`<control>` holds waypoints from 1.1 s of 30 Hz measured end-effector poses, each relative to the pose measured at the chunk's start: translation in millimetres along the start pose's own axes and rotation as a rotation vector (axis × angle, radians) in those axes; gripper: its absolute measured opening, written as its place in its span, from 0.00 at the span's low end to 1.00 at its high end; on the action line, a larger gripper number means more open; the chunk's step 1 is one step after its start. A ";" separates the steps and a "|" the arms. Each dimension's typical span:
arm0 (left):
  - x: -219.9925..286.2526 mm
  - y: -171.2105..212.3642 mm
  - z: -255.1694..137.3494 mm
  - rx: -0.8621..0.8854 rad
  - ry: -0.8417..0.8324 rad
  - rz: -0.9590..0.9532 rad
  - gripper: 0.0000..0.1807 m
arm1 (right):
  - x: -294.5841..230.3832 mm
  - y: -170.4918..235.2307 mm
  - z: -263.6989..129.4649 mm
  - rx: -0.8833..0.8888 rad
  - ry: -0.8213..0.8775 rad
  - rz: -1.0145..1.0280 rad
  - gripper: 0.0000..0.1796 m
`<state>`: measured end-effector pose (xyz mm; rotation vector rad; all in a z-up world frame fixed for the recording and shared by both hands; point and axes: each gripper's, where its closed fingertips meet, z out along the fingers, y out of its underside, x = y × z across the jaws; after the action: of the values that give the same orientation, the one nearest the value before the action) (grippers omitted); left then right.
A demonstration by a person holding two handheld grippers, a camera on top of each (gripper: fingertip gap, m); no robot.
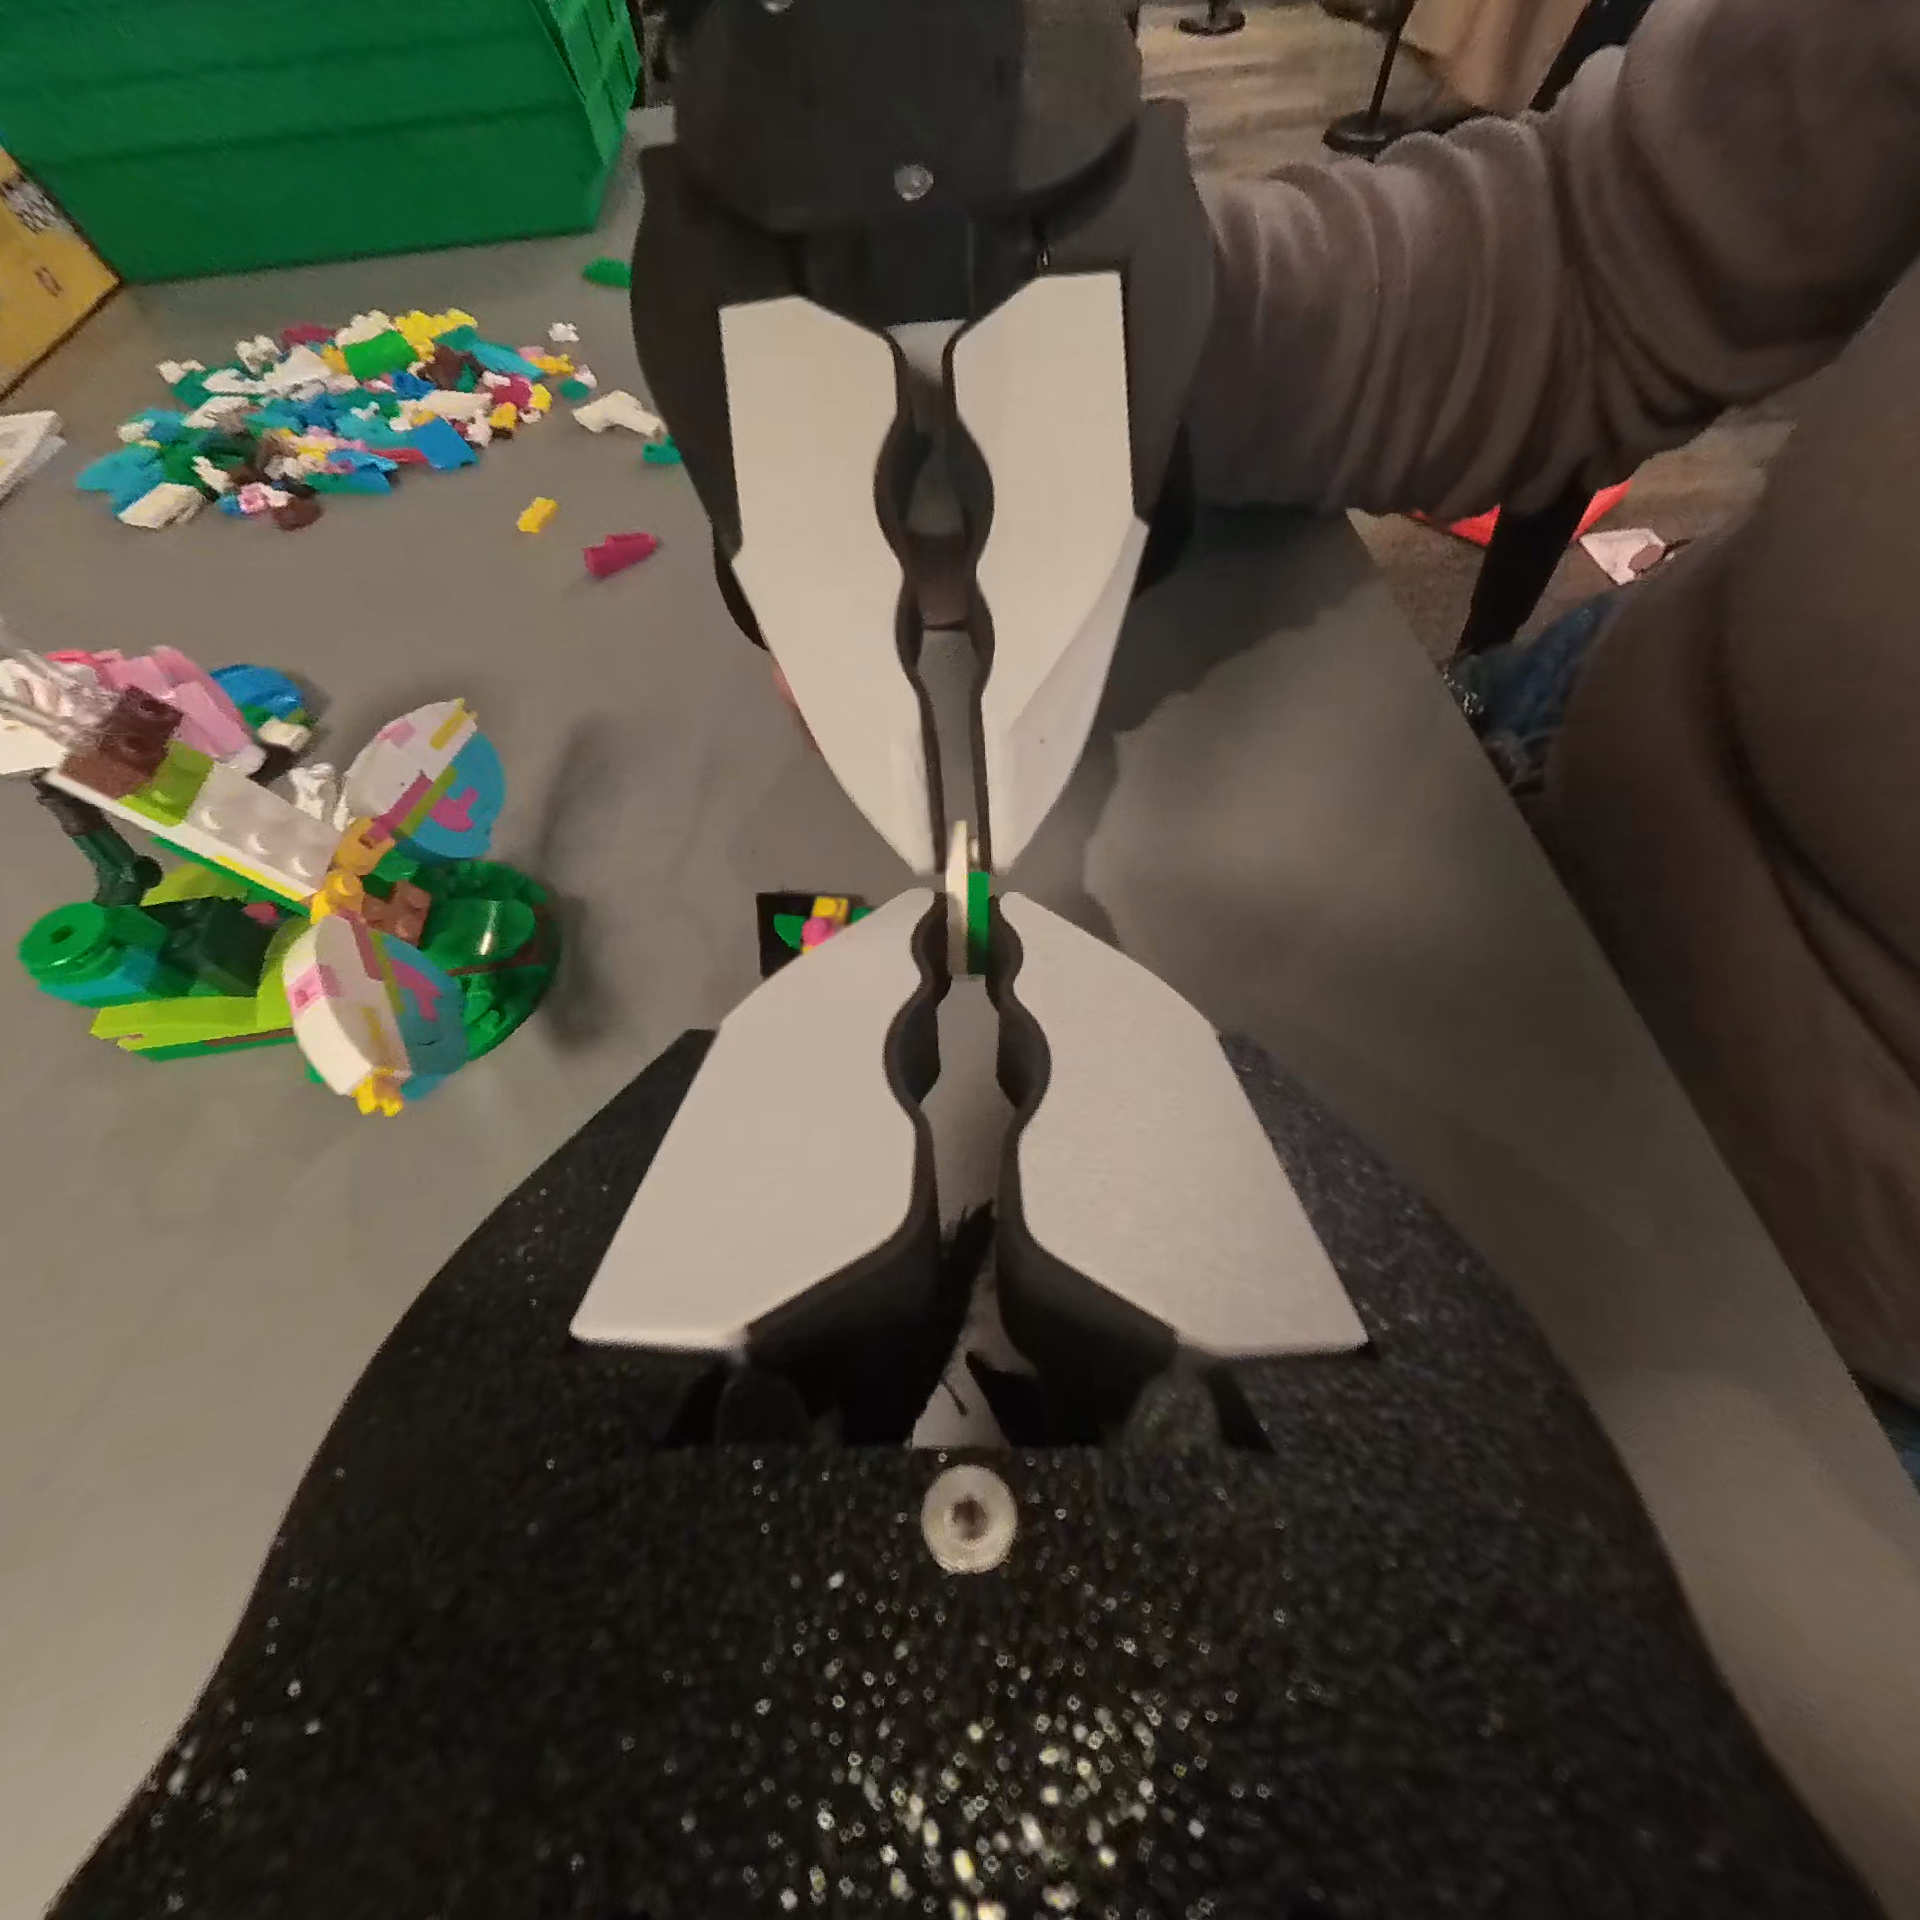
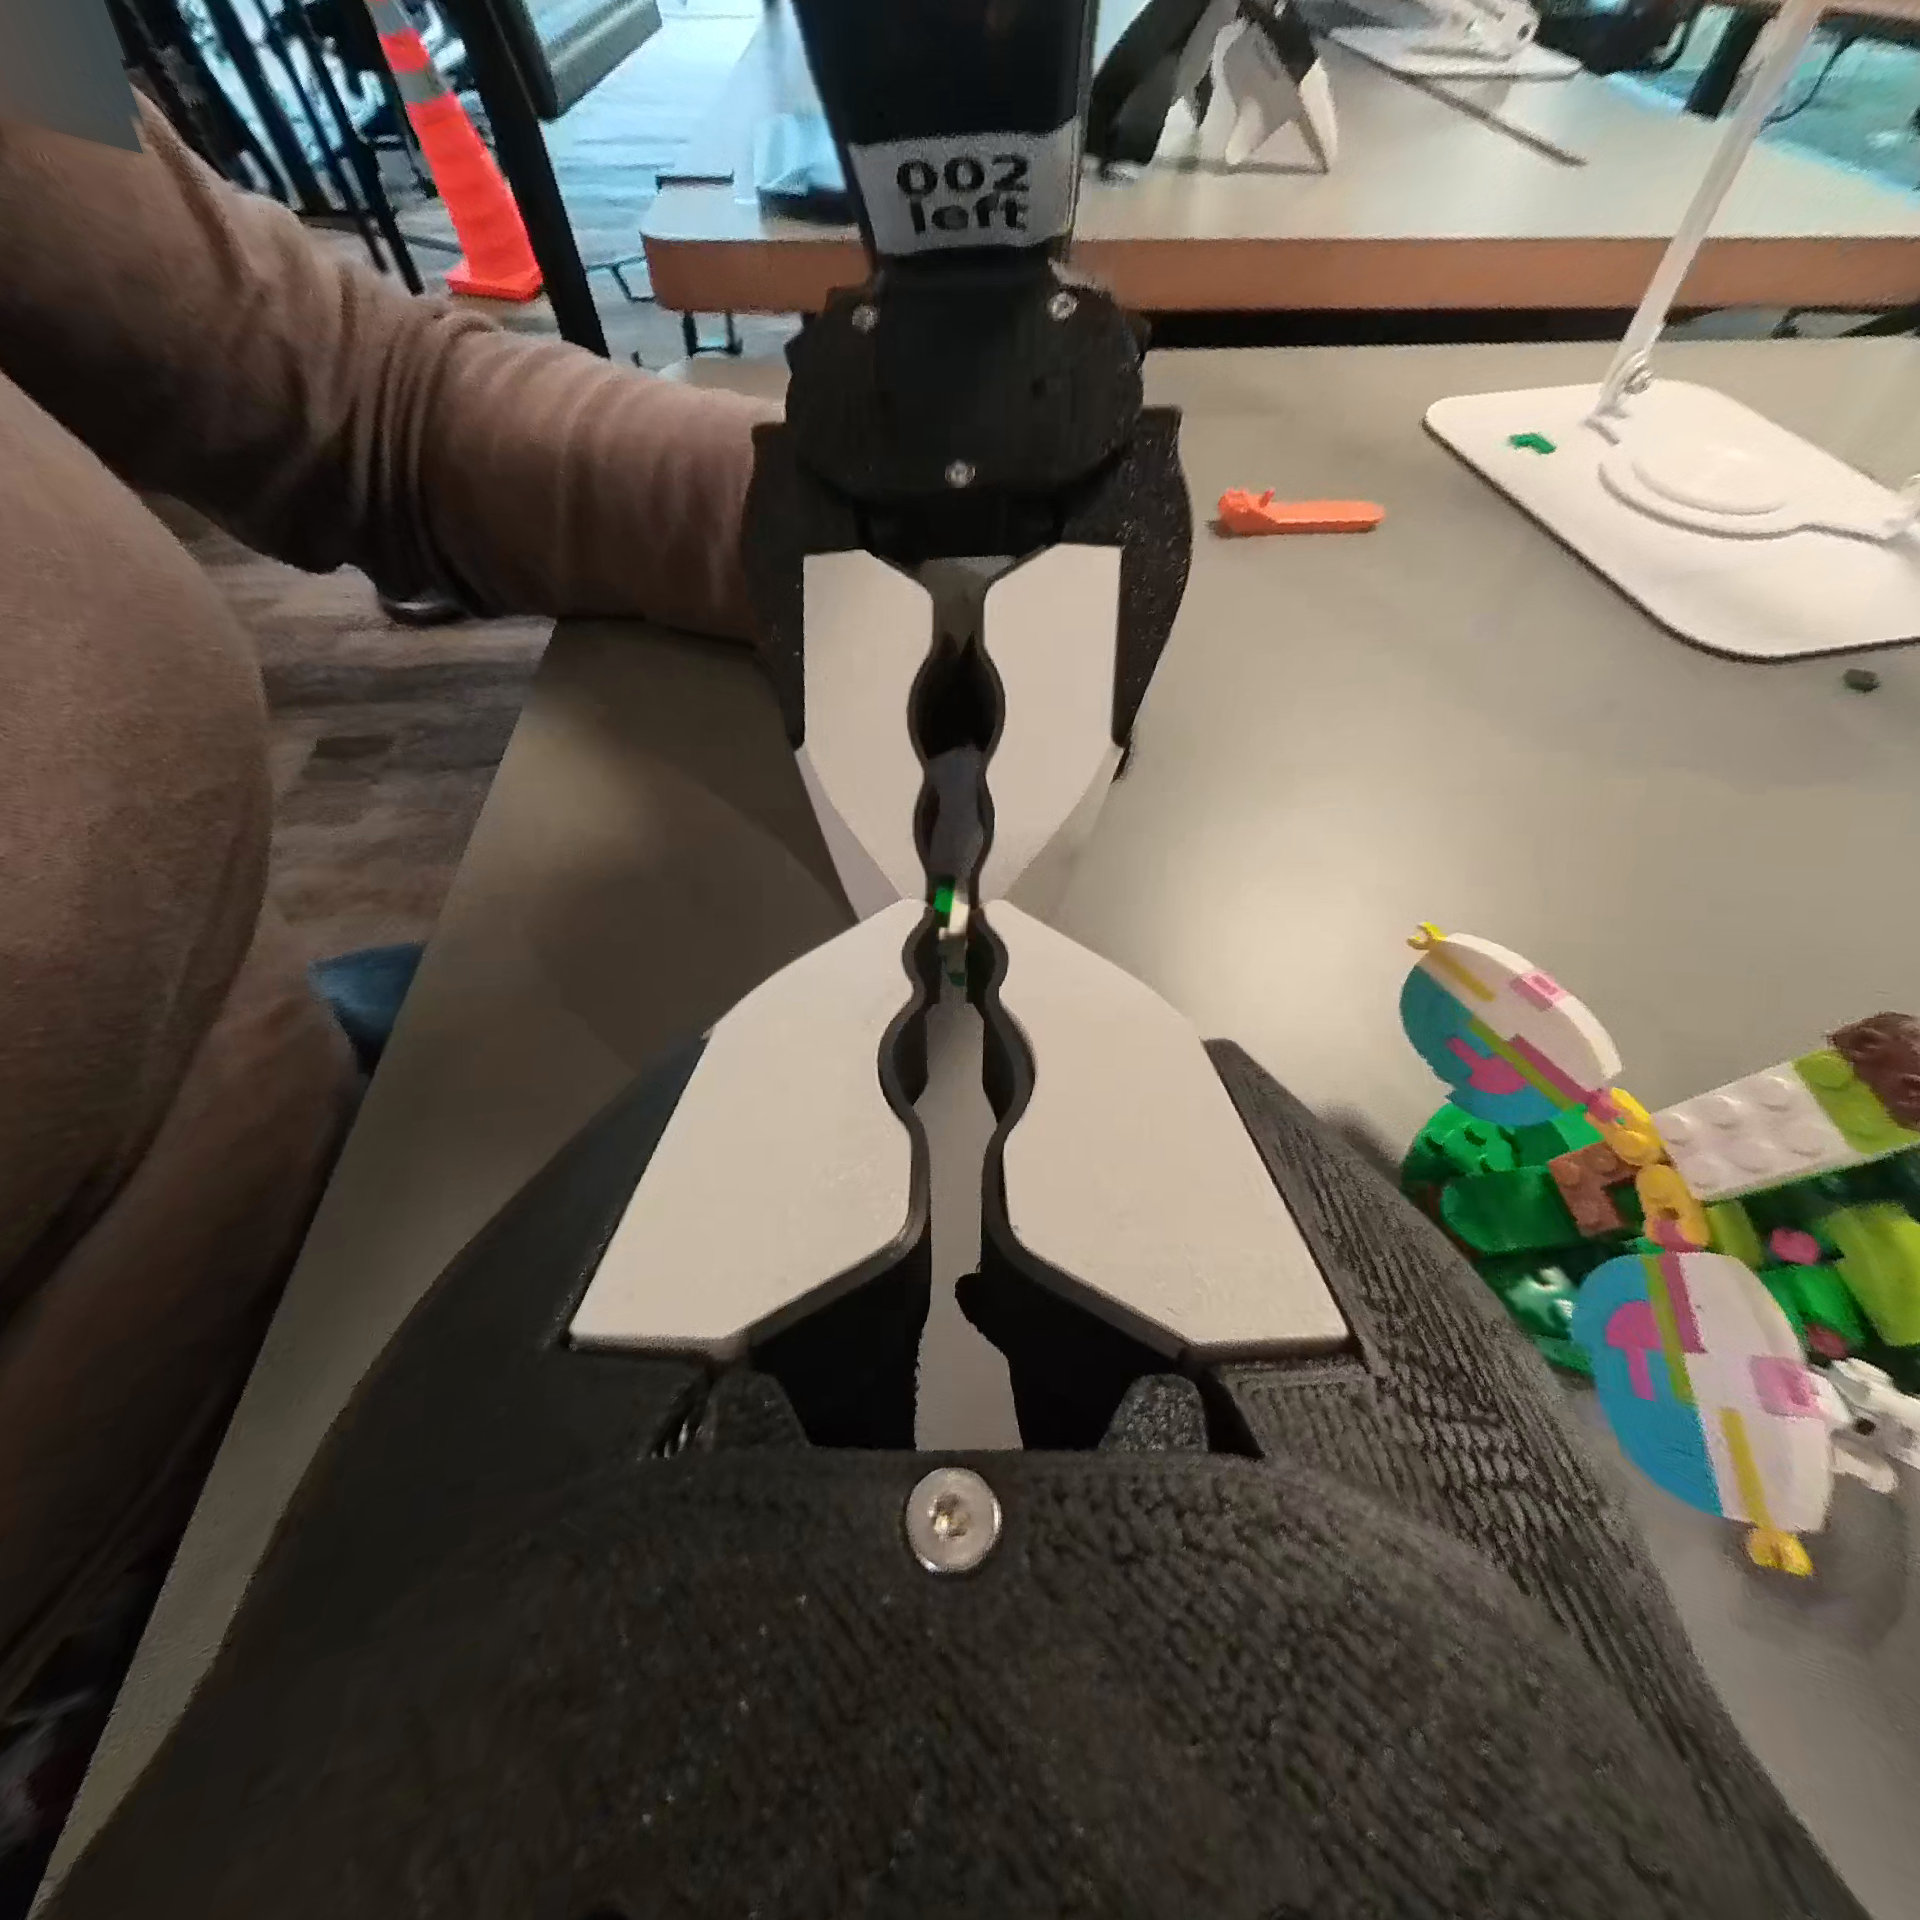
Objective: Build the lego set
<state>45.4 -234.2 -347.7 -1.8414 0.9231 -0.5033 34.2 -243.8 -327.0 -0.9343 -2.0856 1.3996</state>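
- While both grippers meet tip to tip above the worktop (image 1: 1247, 935), a small white-and-green piece (image 1: 968, 902) sits pinched between them, well clear of the surface.
- Left gripper (image 1: 961, 920): jaws narrowed onto the piece, white plate and green plate standing on edge at the tips.
- Right gripper (image 2: 951, 935): jaws likewise nearly closed, and the same piece (image 2: 948, 914) shows at its tips. Which gripper carries the load and which only steadies I cannot tell.
- Opposed head-on grip looks like a press-fit: each side holds one element so the studs can be squeezed together in the air. Judgement only.
- Holding it off the worktop keeps both faces reachable.
- Butterfly model (image 1: 312, 894) stands to the left gripper's left on a green base, wings out, untouched, near but apart from the grippers.
- Loose brick pile (image 1: 332, 416) lies farther back, in front of a green bin (image 1: 312, 125).
- Small black tile with coloured bits (image 1: 805, 920) lies on the worktop just behind the tips.
- Orange brick separator (image 2: 1299, 512) and white stand base (image 2: 1714, 520) are well apart.
- Risk: thin plates held on edge can twist or pop out if squeeze is off-axis.
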 end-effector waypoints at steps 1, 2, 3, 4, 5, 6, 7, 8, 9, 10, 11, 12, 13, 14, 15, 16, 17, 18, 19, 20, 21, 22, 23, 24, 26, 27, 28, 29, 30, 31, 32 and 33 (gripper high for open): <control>0.0 1.7 0.9 -0.010 -0.003 0.004 0.03 | 0.0 1.9 0.5 -0.015 -0.001 -0.003 0.02; -1.6 2.2 1.6 -0.010 -0.016 0.003 0.03 | 1.4 2.8 0.4 -0.022 0.009 -0.004 0.02; -3.8 1.2 1.8 0.002 -0.032 -0.007 0.03 | 3.8 2.1 -0.3 -0.018 0.022 0.004 0.02; -8.5 -2.1 0.9 0.031 -0.063 -0.026 0.03 | 7.6 -0.5 -1.8 0.002 0.043 0.023 0.02; -12.5 -6.9 -0.8 0.069 -0.086 -0.051 0.05 | 11.9 -4.3 -3.7 0.038 0.064 0.051 0.01; -15.9 -10.9 -2.4 0.098 -0.100 -0.084 0.11 | 15.6 -9.4 -5.8 0.086 0.077 0.088 0.01; -18.7 -12.8 -2.9 0.112 -0.106 -0.119 0.16 | 17.7 -15.4 -7.8 0.143 0.076 0.128 0.01; -20.6 -14.1 -3.1 0.129 -0.108 -0.150 0.18 | 18.8 -21.1 -9.5 0.196 0.069 0.162 0.01; -20.6 -16.5 -3.2 0.155 -0.099 -0.174 0.18 | 20.3 -25.7 -11.1 0.239 0.068 0.185 0.01; -18.3 -20.7 -3.7 0.193 -0.072 -0.199 0.16 | 21.2 -29.6 -12.6 0.274 0.066 0.201 0.01; -16.0 -26.3 -5.1 0.239 -0.040 -0.230 0.12 | 21.4 -32.8 -13.5 0.301 0.061 0.212 0.01; -14.9 -32.2 -7.7 0.291 -0.013 -0.265 0.09 | 21.4 -35.6 -14.6 0.324 0.058 0.218 0.01; -15.8 -35.7 -10.4 0.330 0.004 -0.300 0.08 | 21.3 -38.4 -15.8 0.345 0.057 0.220 0.01; -17.3 -37.9 -13.1 0.360 0.019 -0.331 0.06 | 21.5 -40.1 -16.6 0.360 0.056 0.225 0.01; -19.1 -39.7 -16.0 0.387 0.028 -0.356 0.05 | 21.6 -41.4 -17.1 0.373 0.054 0.231 0.01; -20.2 -41.5 -19.1 0.413 0.039 -0.370 0.04 | 21.6 -42.5 -17.4 0.385 0.050 0.239 0.01; -20.0 -42.9 -21.3 0.432 0.052 -0.379 0.03 | 21.8 -43.2 -17.5 0.394 0.047 0.247 0.01; -20.3 -43.1 -21.7 0.437 0.054 -0.383 0.04 | 22.0 -43.2 -17.3 0.399 0.044 0.254 0.01; -21.2 -43.0 -21.7 0.437 0.043 -0.374 0.04 | 22.0 -42.8 -17.1 0.400 0.039 0.263 0.01; -22.0 -44.5 -22.9 0.445 0.025 -0.360 0.06 | 21.9 -42.0 -16.9 0.403 0.029 0.278 0.01; -23.0 -46.3 -24.6 0.455 0.010 -0.353 0.10 | 21.9 -41.7 -17.0 0.413 0.019 0.295 0.01; -22.3 -48.3 -26.2 0.463 0.013 -0.350 0.09 | 22.1 -41.5 -17.2 0.423 0.014 0.306 0.01; -20.9 -49.7 -27.5 0.466 0.026 -0.350 0.06 | 22.3 -41.4 -17.5 0.427 0.015 0.305 0.01; -21.3 -48.4 -27.0 0.456 0.024 -0.352 0.03 | 22.5 -41.1 -17.4 0.421 0.026 0.287 0.01; -23.0 -44.4 -25.7 0.427 0.022 -0.373 0.03 | 24.4 -38.0 -16.1 0.372 0.096 0.194 0.01; -23.6 -42.7 -24.9 0.416 0.027 -0.390 0.04 | 25.3 -36.5 -15.8 0.344 0.139 0.135 0.02; -24.1 -41.6 -24.1 0.410 0.034 -0.413 0.04 | 26.1 -35.3 -15.7 0.320 0.177 0.081 0.02; -25.3 -39.5 -22.7 0.400 0.036 -0.436 0.04 | 27.3 -33.3 -15.5 0.291 0.218 0.025 0.02; -26.4 -36.7 -21.0 0.385 0.034 -0.456 0.04 | 28.7 -30.6 -15.0 0.255 0.261 -0.040 0.02; -26.9 -34.5 -19.7 0.378 0.039 -0.473 0.04 | 29.6 -28.4 -14.6 0.220 0.300 -0.108 0.02; -26.8 -33.1 -18.8 0.373 0.048 -0.489 0.04 | 30.0 -27.0 -14.3 0.187 0.333 -0.173 0.02; -26.6 -32.2 -18.2 0.370 0.060 -0.504 0.04 | 30.1 -26.2 -14.2 0.158 0.360 -0.237 0.02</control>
<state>28.3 -216.6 -309.3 -1.7101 0.3571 -0.9736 16.6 -219.2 -297.3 -0.7795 -1.7276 1.1572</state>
